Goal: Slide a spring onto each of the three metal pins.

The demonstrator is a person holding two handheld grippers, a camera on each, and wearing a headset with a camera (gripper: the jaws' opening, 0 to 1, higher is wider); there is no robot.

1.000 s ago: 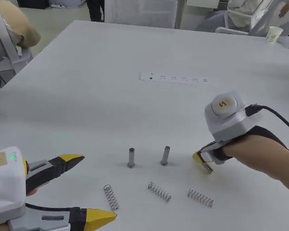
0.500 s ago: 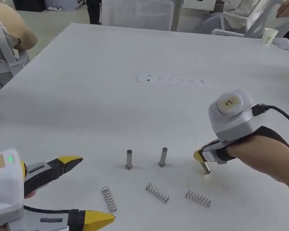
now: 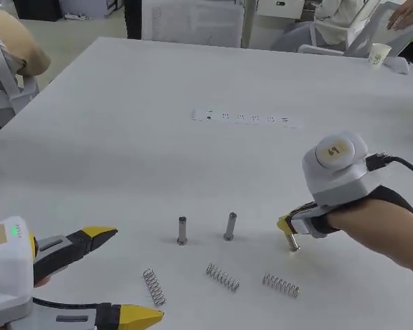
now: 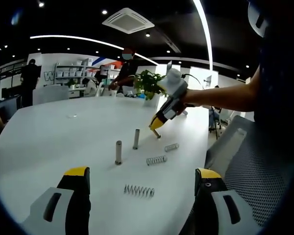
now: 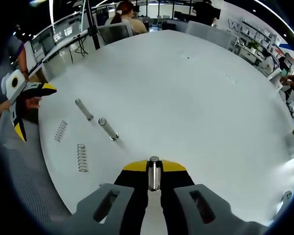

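The right hand-held gripper is clamped on one metal pin, which looks rigid and slick. Two more pins stand upright on the surface. Three springs lie toward its near edge, probably light and prone to roll or squash, so pinch them gently mid-coil. The left hand-held gripper gapes wide, empty. A power strip lies well beyond and is no obstacle.

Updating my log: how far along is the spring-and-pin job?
Nothing done yet: three coiled wire springs lie loose on the white table, two upright metal pins bare. In hand: right gripper clamps the third metal pin; left gripper open. Left: all three springs.
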